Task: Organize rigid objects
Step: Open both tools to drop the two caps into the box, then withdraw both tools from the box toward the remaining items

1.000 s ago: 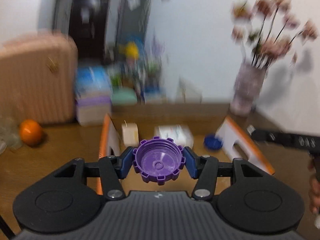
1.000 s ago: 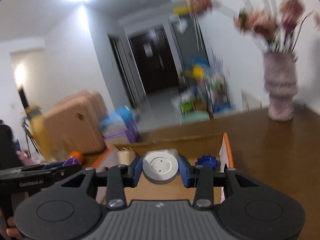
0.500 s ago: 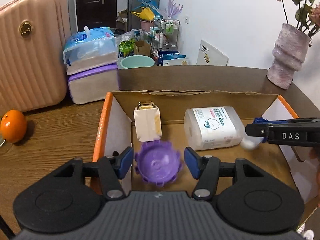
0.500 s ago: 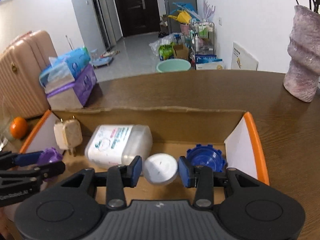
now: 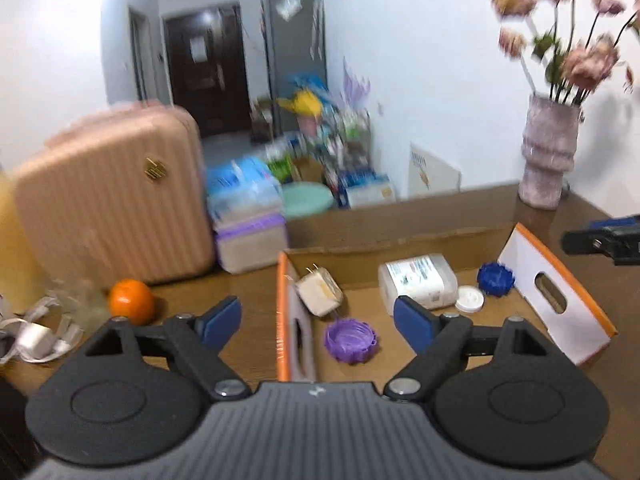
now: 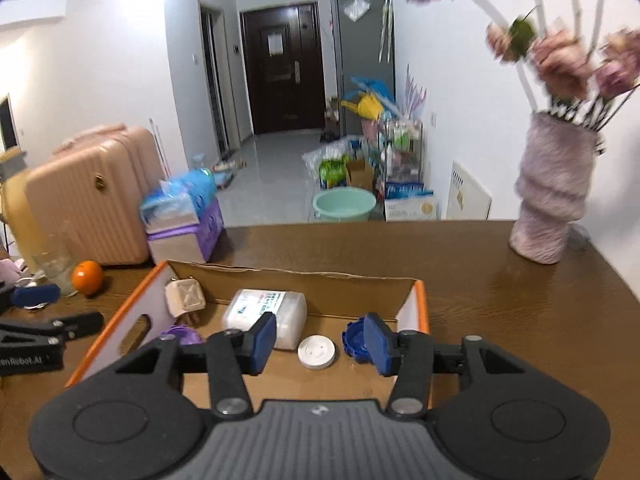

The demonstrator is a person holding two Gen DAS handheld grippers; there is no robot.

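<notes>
A cardboard box (image 5: 400, 238) with orange edges sits on the brown table. Inside lie a purple cap (image 5: 350, 339), a white cap (image 5: 470, 299), a blue cap (image 5: 495, 278), a white plastic container (image 5: 416, 280) and a beige charger plug (image 5: 319, 294). My left gripper (image 5: 318, 320) is open and empty above the box's left wall. My right gripper (image 6: 318, 344) is open and empty above the box (image 6: 292, 274); the white cap (image 6: 317, 352), blue cap (image 6: 354, 342), purple cap (image 6: 180, 334), container (image 6: 264, 312) and plug (image 6: 185, 298) lie below it.
An orange (image 5: 131, 300) and a white cable (image 5: 36, 336) lie on the table left of the box. A pink vase with flowers (image 6: 550, 204) stands at the back right. A pink suitcase (image 5: 108, 208) and tissue packs (image 6: 180, 216) stand behind the table.
Both grippers opened and let go: the purple cap and the white cap now lie in the box. Both grippers have pulled back and up from the box.
</notes>
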